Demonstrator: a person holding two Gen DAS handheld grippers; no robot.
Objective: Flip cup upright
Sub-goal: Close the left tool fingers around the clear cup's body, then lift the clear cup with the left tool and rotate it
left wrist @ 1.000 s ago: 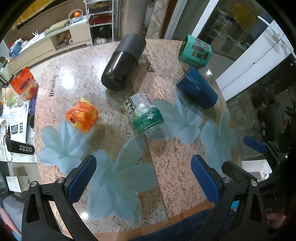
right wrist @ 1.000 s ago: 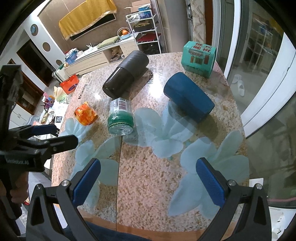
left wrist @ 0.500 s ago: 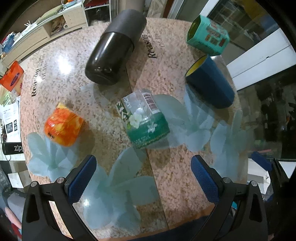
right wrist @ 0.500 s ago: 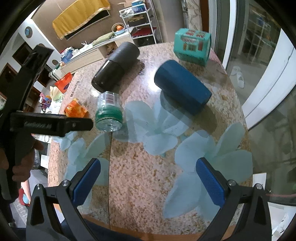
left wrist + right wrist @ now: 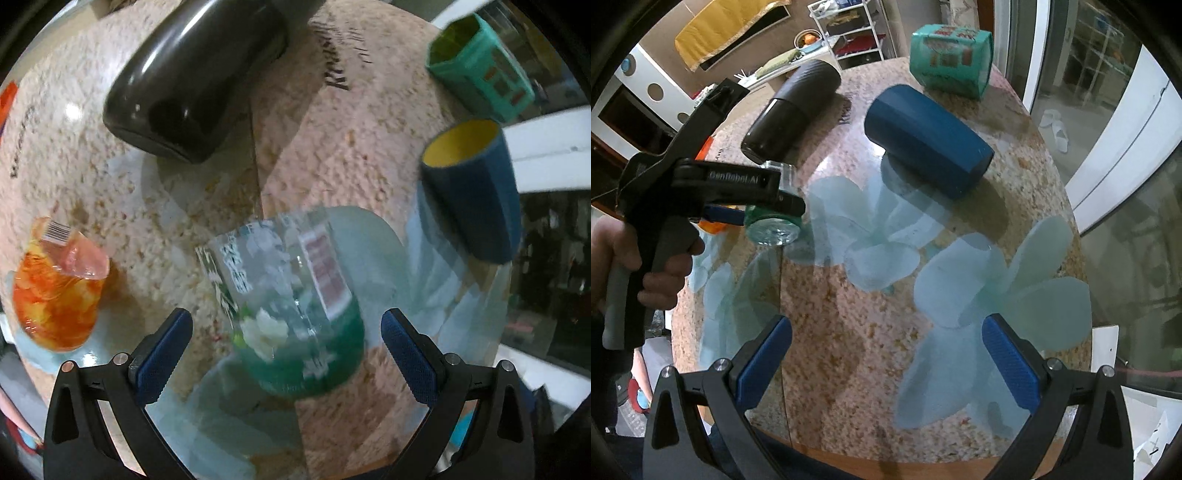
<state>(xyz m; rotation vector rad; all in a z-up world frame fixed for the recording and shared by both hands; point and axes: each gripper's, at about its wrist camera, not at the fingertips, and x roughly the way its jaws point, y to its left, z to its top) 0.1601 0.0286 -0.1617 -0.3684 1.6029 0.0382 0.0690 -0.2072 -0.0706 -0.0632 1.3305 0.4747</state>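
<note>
A clear plastic cup with a green band and white flower print [image 5: 291, 314] lies on its side on the speckled table [image 5: 351, 155]. My left gripper [image 5: 288, 350] is open, its blue pads either side of the cup's green end without gripping it. The right wrist view shows the same cup [image 5: 774, 225] under the left gripper's black body [image 5: 713, 184]. My right gripper [image 5: 886, 360] is open and empty above the table's near right part.
A blue cup with yellow inside [image 5: 472, 188] lies on its side at the right. A black tumbler [image 5: 192, 77] lies at the back. An orange cup [image 5: 59, 291] lies at the left. A teal box [image 5: 480, 70] sits far right.
My left gripper has moved forward and down until the green-banded cup sits between its open fingers. My right gripper has barely moved.
</note>
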